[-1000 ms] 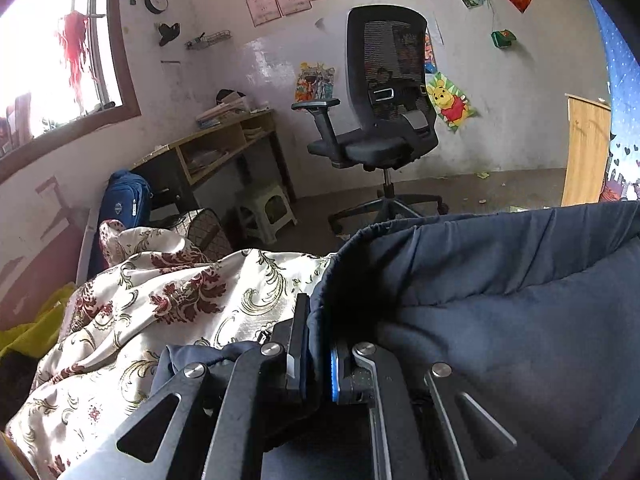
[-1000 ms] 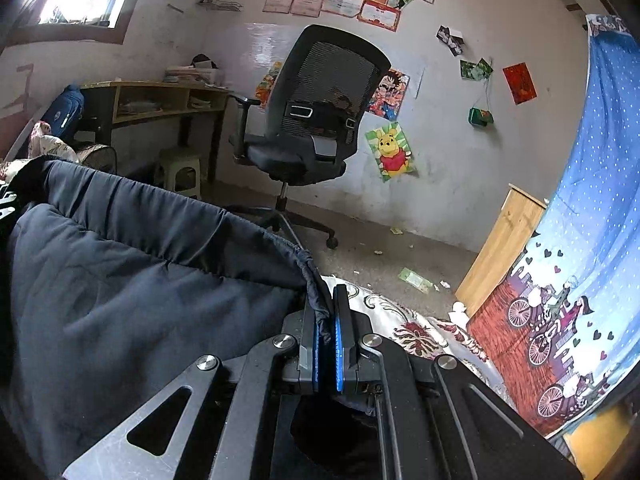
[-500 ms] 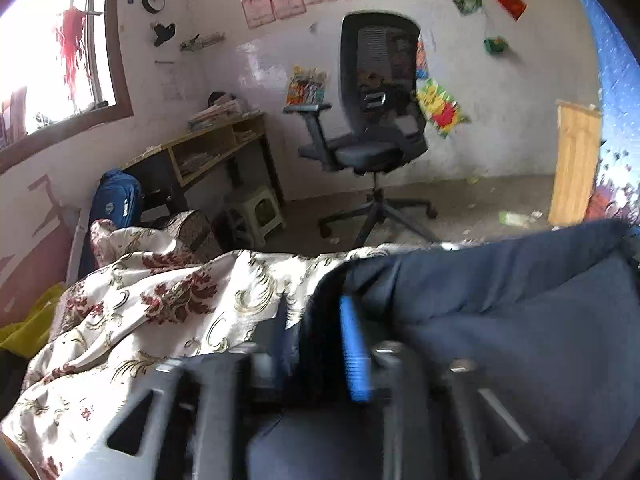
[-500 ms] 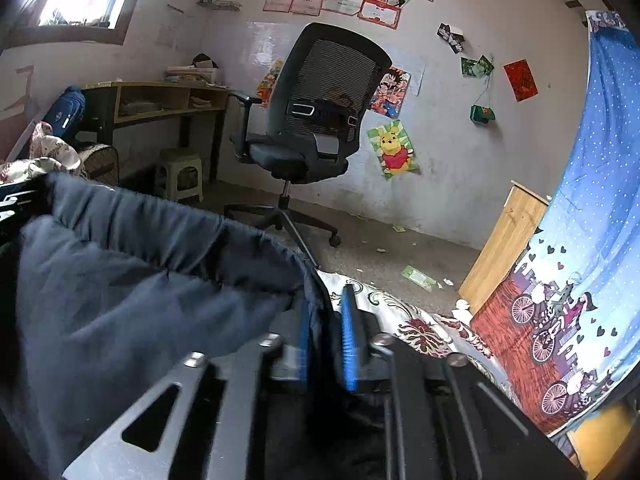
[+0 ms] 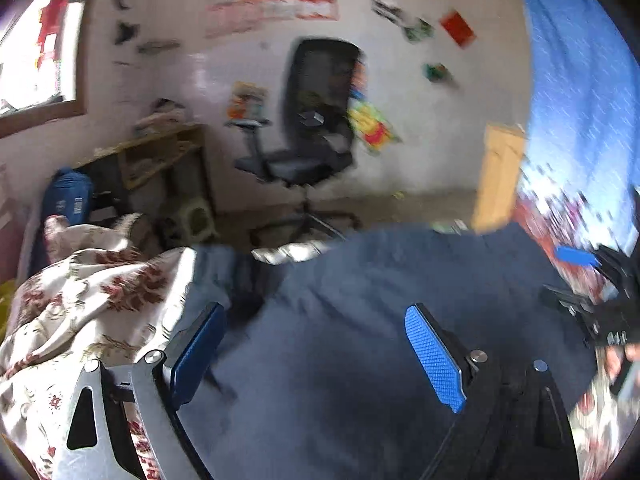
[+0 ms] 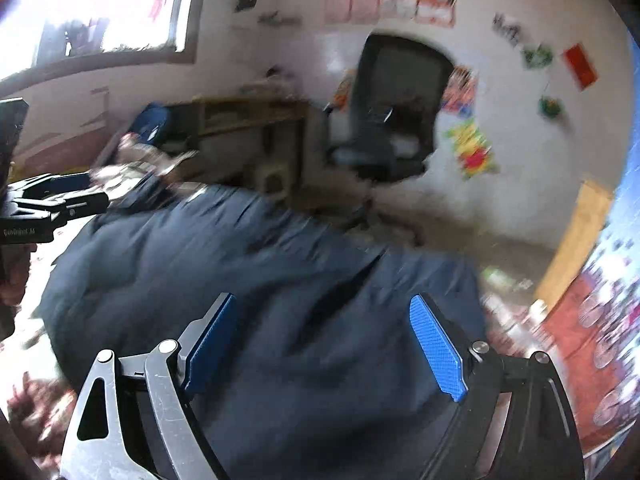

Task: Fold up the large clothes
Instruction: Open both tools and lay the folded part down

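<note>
Because both views are smeared with motion blur, we can make out little fine detail: the posters on the far wall are streaks of colour, and the office chair (image 5: 312, 136) beyond our tongs is soft-edged. The near part of the dark blue garment (image 5: 360, 360) is cut off by the lower frame edge in both views, so we cannot tell its full shape. Our left gripper (image 5: 316, 354) stands spread wide, its jaws having just been opening, and nothing is pinched; the garment lies flat beneath and ahead of the blue pads (image 5: 434, 358). Our right gripper (image 6: 324, 350) is likewise spread, just opened, with the garment (image 6: 260, 280) under and ahead of it, not pressed by either pad. To the left gripper's left lies a floral bedcover (image 5: 92, 296).
</note>
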Available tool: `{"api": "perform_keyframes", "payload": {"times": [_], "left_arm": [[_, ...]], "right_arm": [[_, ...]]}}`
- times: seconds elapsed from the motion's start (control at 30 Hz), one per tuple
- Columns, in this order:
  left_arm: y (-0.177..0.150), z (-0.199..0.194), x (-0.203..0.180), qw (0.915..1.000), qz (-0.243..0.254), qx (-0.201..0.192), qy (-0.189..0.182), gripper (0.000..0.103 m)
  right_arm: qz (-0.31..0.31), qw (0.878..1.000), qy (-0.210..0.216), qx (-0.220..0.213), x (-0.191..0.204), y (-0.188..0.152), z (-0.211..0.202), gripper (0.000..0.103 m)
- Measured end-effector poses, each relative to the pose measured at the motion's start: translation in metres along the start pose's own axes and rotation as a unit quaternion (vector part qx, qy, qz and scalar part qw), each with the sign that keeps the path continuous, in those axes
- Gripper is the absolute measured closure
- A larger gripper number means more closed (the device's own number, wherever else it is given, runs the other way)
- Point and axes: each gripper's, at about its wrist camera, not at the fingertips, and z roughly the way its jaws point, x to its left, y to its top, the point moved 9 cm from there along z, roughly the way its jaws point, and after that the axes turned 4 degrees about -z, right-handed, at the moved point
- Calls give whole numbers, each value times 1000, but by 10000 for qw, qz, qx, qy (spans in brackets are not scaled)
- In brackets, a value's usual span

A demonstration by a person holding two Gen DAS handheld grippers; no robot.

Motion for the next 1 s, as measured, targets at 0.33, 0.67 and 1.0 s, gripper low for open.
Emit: {"api": "perform_keyframes", "payload": {"times": [0.33,0.67,1.0], "left_arm": [[-28,48,-20,9964,441,720,-71,10],[-10,96,-2,9955,262,858,313,0],[-9,132,30,9915,-349,1171,446,0]], "right_arm": [[379,9958,318,770,9,-27,59,19],[639,9945,-200,801,-26,-19,94,17],[918,9904,-278,1000,-44,-23,127,7]]}}
